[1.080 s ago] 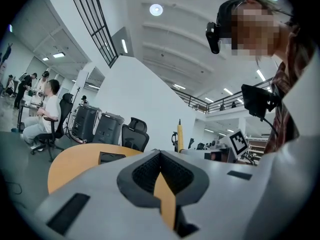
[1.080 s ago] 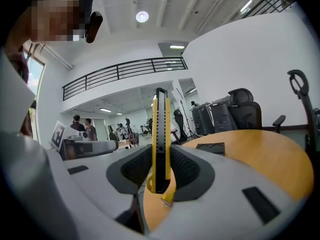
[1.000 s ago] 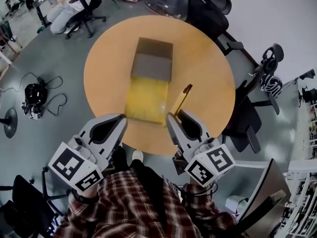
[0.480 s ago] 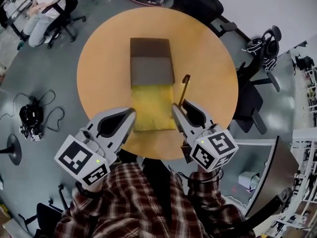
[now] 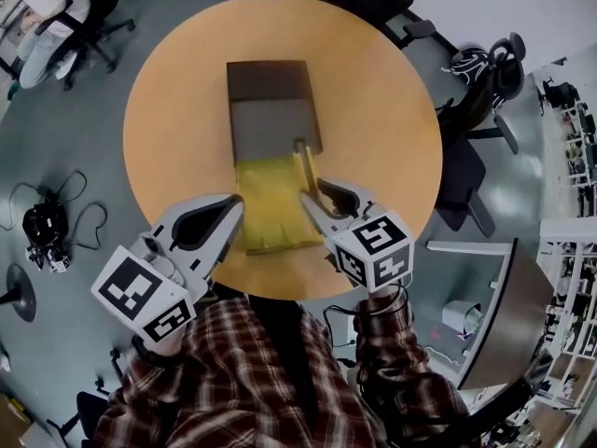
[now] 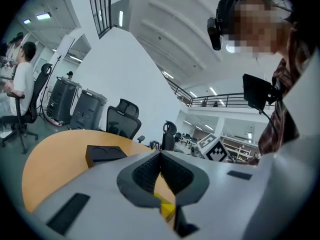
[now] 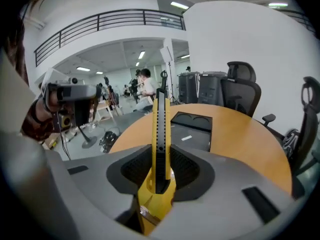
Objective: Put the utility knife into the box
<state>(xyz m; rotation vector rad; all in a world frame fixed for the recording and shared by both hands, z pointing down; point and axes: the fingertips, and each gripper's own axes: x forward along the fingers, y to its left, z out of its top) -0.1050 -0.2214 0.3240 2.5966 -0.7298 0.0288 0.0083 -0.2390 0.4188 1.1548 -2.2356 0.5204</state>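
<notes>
A long open box lies on the round orange table (image 5: 382, 101); its far part (image 5: 273, 110) is dark grey and its near part (image 5: 270, 213) is yellow. My right gripper (image 5: 312, 194) is shut on the yellow utility knife (image 5: 302, 161), which points away from me over the seam between the yellow and grey parts. In the right gripper view the knife (image 7: 160, 129) stands up between the jaws, with the box (image 7: 192, 129) beyond it. My left gripper (image 5: 233, 211) is at the box's near left corner. Its jaws (image 6: 160, 156) are shut with nothing between them.
Black office chairs (image 5: 471, 171) stand around the table's right and far sides. A person sits on a chair (image 5: 51, 17) at the far left. Cables and a black device (image 5: 42, 227) lie on the floor at left. A shelf (image 5: 569, 250) stands at right.
My right gripper has carried the knife left, from beside the box's right edge to above the box. The left gripper has stayed near the box's near left corner.
</notes>
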